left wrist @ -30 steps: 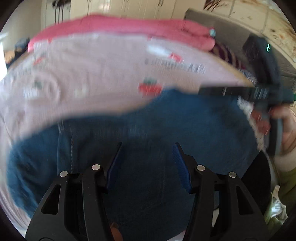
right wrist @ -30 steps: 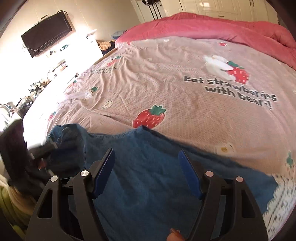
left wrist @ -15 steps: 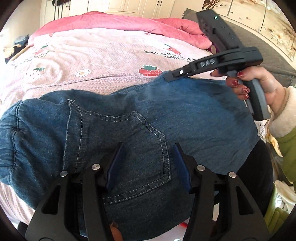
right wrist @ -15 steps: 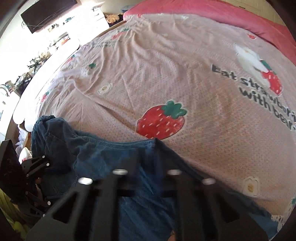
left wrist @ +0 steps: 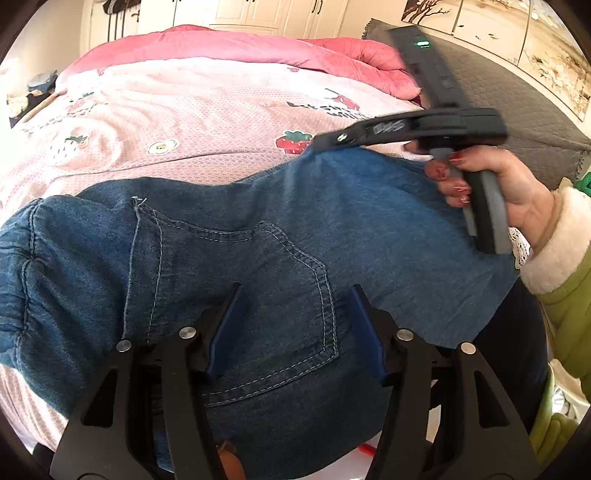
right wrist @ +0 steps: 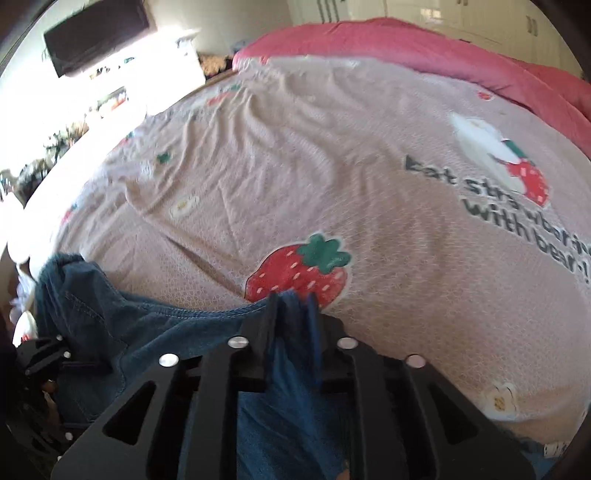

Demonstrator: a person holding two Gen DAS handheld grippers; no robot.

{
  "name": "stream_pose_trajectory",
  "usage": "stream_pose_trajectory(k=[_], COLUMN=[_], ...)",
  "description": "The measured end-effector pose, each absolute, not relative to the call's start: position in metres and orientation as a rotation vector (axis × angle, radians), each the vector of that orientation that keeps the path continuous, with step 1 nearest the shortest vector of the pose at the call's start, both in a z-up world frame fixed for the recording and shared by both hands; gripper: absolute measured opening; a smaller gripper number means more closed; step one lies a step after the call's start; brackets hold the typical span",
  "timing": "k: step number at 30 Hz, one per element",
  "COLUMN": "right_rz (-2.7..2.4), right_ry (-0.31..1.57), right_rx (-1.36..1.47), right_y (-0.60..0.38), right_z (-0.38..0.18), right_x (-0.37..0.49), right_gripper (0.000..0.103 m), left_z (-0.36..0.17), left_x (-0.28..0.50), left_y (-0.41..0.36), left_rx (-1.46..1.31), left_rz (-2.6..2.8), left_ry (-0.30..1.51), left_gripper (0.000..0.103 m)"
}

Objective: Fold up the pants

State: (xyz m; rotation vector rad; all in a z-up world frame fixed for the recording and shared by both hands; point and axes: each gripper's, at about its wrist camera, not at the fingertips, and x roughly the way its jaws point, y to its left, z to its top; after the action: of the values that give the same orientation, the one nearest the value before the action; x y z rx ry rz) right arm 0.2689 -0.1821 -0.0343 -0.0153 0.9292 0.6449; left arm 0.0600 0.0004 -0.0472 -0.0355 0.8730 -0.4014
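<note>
Your work surface is a bed covered by a pale pink sheet [left wrist: 207, 122] printed with strawberries, small flowers and the words "Eat strawberries with bear"; in the right wrist view the sheet [right wrist: 332, 155] is creased toward its far left side. A darker pink quilt [left wrist: 258, 46] lies bunched across the far end of the bed, with pale cupboard doors behind it, and a grey quilted panel [left wrist: 509, 96] runs along the right side in the left wrist view. A dark wall-mounted screen [right wrist: 96, 35] hangs at the upper left of the right wrist view. The pants [left wrist: 280, 236], blue denim, lie spread across the near edge of the bed, a stitched back pocket [left wrist: 280, 310] facing up and the gathered waistband bunched at the far left. Your left gripper [left wrist: 295, 328] hovers directly over that pocket with its blue-padded fingers [left wrist: 225, 328] set wide apart, nothing between them. Your right gripper [right wrist: 291, 317] is clamped on the far edge of the pants [right wrist: 155, 332], a fold of denim pinched between its closed jaws, just in front of a large printed strawberry [right wrist: 299, 271]. In the left wrist view the same tool [left wrist: 413, 127] reaches in from the right, its tip meeting the denim's far edge, held by your right hand [left wrist: 506, 192] with red-painted nails and a green sleeve with a white fleece cuff [left wrist: 557, 240].
</note>
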Motion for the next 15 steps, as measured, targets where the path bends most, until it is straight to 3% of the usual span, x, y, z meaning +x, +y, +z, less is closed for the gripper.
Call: stream_pose_trajectory(k=[5, 8, 15], right_rz=[0.57, 0.489, 0.232], right_ry=[0.807, 0.78, 0.793], right_rx=[0.113, 0.156, 0.173], right_y=[-0.251, -0.297, -0.388], right_z=[0.0, 0.009, 0.003], right_x=[0.235, 0.215, 0.181], right_gripper=[0.044, 0.048, 0.058], left_z=[-0.045, -0.037, -0.012], left_x=[0.059, 0.054, 0.049], left_y=[-0.003, -0.005, -0.022], left_rx=[-0.024, -0.033, -0.057], left_rz=[-0.408, -0.44, -0.525], left_ry=[0.856, 0.839, 0.799], left_gripper=[0.058, 0.066, 0.072])
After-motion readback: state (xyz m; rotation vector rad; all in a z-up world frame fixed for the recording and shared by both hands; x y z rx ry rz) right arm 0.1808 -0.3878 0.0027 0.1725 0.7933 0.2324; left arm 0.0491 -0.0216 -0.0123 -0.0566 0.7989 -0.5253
